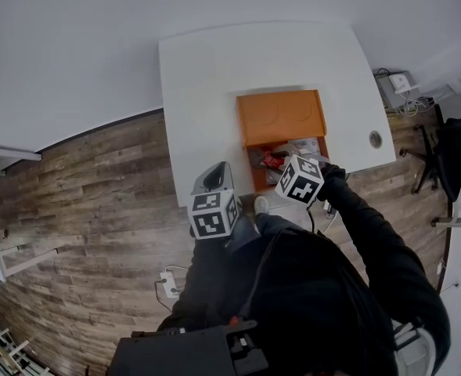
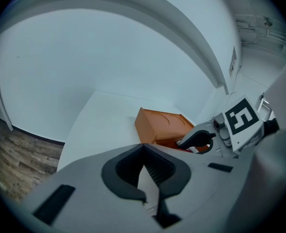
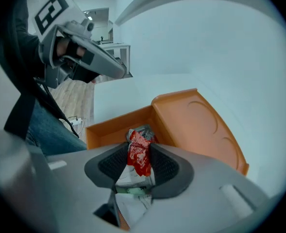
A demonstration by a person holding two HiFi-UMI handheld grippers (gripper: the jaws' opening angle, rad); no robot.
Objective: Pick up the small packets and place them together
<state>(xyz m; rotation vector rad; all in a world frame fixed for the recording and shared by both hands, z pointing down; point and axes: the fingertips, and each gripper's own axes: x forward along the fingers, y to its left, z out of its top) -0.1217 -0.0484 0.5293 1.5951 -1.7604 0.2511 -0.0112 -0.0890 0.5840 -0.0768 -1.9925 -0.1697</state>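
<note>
An orange box [image 1: 255,171] stands on the white table [image 1: 207,77] with its lid [image 1: 281,117] folded back. Several small packets lie inside it. My right gripper [image 3: 138,147] points steeply down into the box, shut on a red packet [image 3: 140,160]. A silver packet [image 3: 143,130] shows just behind the red one, and white and green packets [image 3: 128,184] lie under the jaws. In the head view the right gripper [image 1: 286,165] is over the box's open half. My left gripper [image 2: 143,147] hovers at the table's near edge, left of the box [image 2: 162,125], shut and empty.
A round cable hole [image 1: 375,139] sits in the table's right corner. Wooden floor [image 1: 89,186] lies left of and below the table, with a power strip [image 1: 170,284] on it. A black chair [image 1: 449,155] and cables stand at the right.
</note>
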